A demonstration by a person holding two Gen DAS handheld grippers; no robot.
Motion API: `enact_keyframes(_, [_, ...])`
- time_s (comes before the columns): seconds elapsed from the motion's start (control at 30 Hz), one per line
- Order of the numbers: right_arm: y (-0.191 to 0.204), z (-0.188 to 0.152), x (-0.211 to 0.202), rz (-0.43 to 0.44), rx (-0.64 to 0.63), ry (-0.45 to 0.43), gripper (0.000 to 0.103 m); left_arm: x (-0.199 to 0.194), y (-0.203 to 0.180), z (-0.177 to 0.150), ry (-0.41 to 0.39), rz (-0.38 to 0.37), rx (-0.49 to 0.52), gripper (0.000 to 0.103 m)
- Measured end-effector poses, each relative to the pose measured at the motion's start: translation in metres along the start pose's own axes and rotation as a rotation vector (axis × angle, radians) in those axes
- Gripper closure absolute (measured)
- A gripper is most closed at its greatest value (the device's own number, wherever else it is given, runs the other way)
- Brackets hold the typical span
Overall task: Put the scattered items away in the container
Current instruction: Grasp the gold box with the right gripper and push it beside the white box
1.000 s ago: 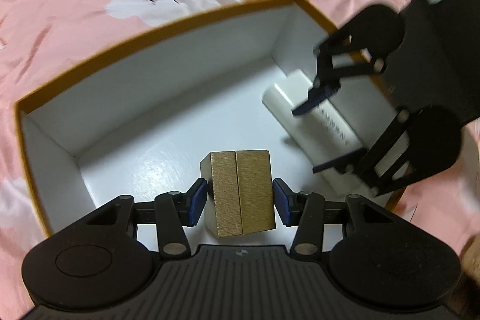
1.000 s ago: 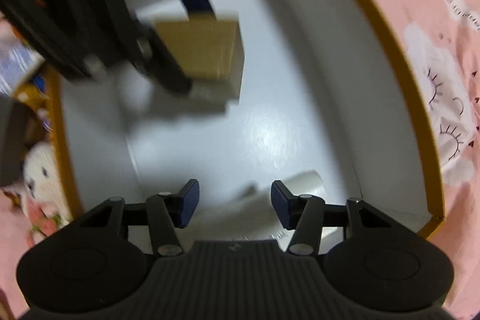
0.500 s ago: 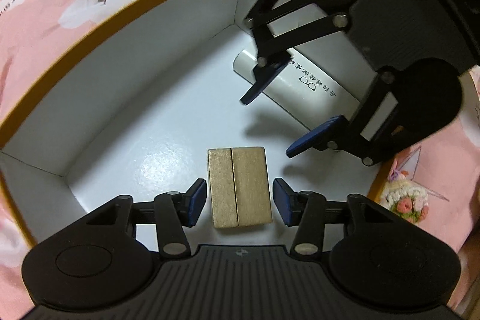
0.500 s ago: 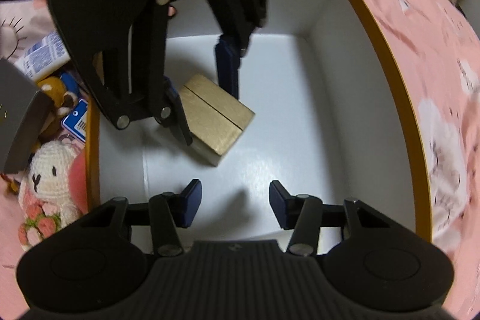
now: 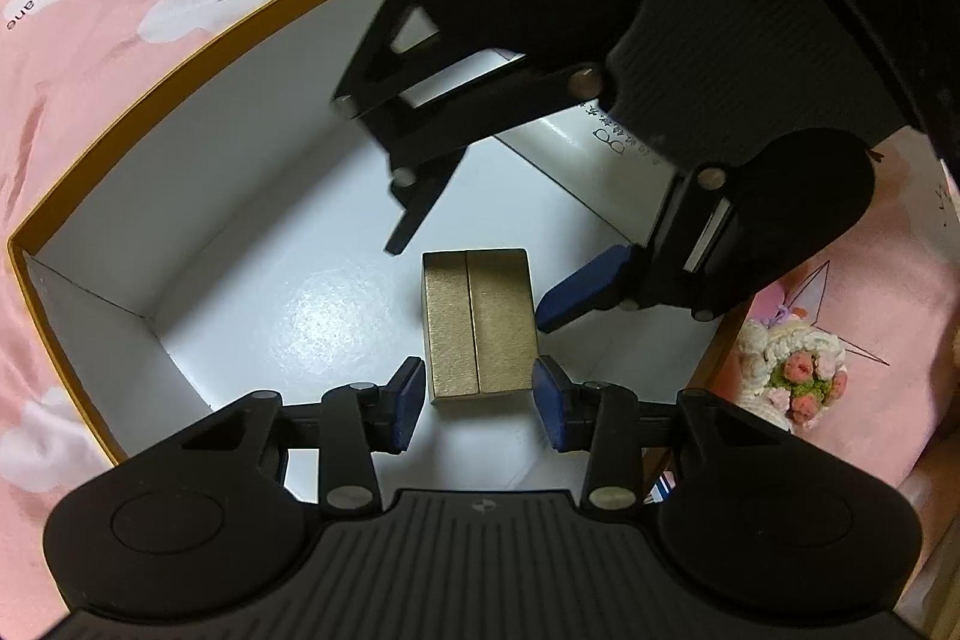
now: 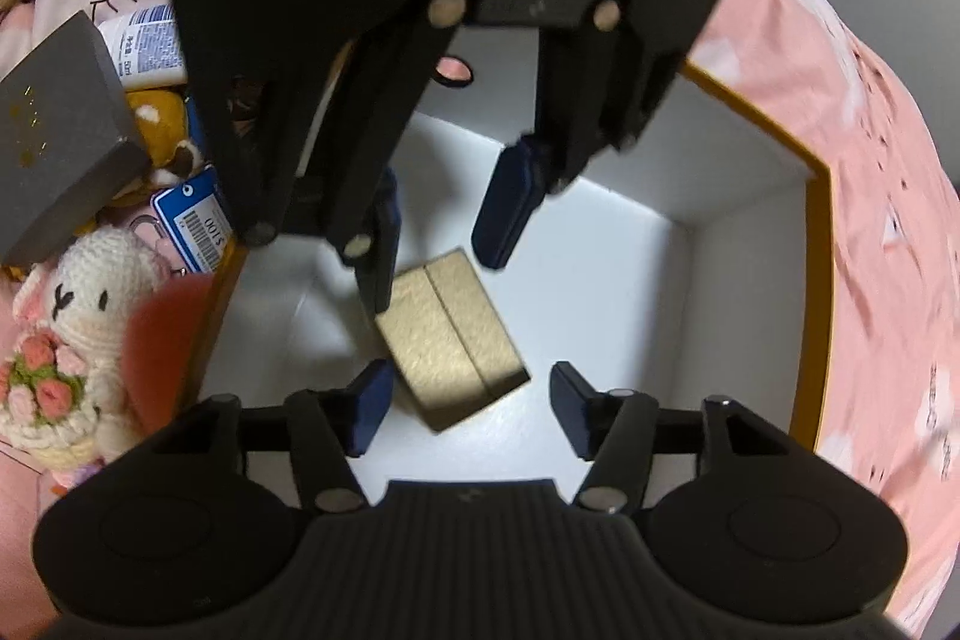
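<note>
Pink bedsheet (image 5: 180, 58) around white container (image 5: 198, 160); gold box (image 5: 478, 322) at frame centre, long axis vertical, between closing left gripper (image 5: 478, 400) pads, untouched; right gripper (image 6: 462, 403) opening, empty.

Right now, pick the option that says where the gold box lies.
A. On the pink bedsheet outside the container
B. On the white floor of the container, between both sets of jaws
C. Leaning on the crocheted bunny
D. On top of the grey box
B: the gold box lies on the container floor, and the left gripper and right gripper each have a pad on either side of it.
</note>
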State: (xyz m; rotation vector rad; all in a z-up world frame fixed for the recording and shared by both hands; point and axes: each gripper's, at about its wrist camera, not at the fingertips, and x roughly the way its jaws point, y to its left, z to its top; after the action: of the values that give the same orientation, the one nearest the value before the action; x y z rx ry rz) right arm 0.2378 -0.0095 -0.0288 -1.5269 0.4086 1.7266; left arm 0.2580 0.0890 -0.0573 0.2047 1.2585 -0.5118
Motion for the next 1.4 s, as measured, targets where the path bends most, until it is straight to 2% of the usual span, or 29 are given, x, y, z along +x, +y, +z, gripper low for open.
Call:
enact_keyframes(0.2, [0.001,0.009,0.007,0.038,-0.041,0.017,0.039,-0.004,0.004,-0.006,-0.019,-0.004,-0.018,0.057])
enact_keyframes(0.27, [0.002,0.010,0.010,0.051,-0.037,0.029,0.045,-0.006,0.006,-0.009,-0.024,0.005,-0.025,0.057])
enact_keyframes(0.47, [-0.001,0.009,0.009,0.061,0.040,0.068,0.046,-0.016,0.011,-0.015,-0.057,0.029,-0.066,0.057])
enact_keyframes(0.67, [-0.024,-0.011,0.008,-0.040,0.196,0.149,0.046,-0.023,0.020,-0.017,-0.100,0.051,-0.152,0.057])
enact_keyframes(0.77, [-0.041,-0.025,0.011,-0.108,0.292,0.210,0.046,-0.024,0.017,-0.015,-0.110,0.067,-0.156,0.057])
enact_keyframes(0.9, [-0.052,-0.039,0.012,-0.167,0.341,0.254,0.047,-0.022,0.017,-0.016,-0.115,0.055,-0.166,0.057])
enact_keyframes(1.17, [-0.047,-0.051,0.007,-0.156,0.370,0.341,0.048,-0.021,0.015,-0.019,-0.111,0.043,-0.165,0.057])
enact_keyframes(1.4, [-0.045,-0.070,0.006,-0.149,0.489,0.453,0.048,-0.019,0.012,-0.019,-0.109,0.040,-0.159,0.057])
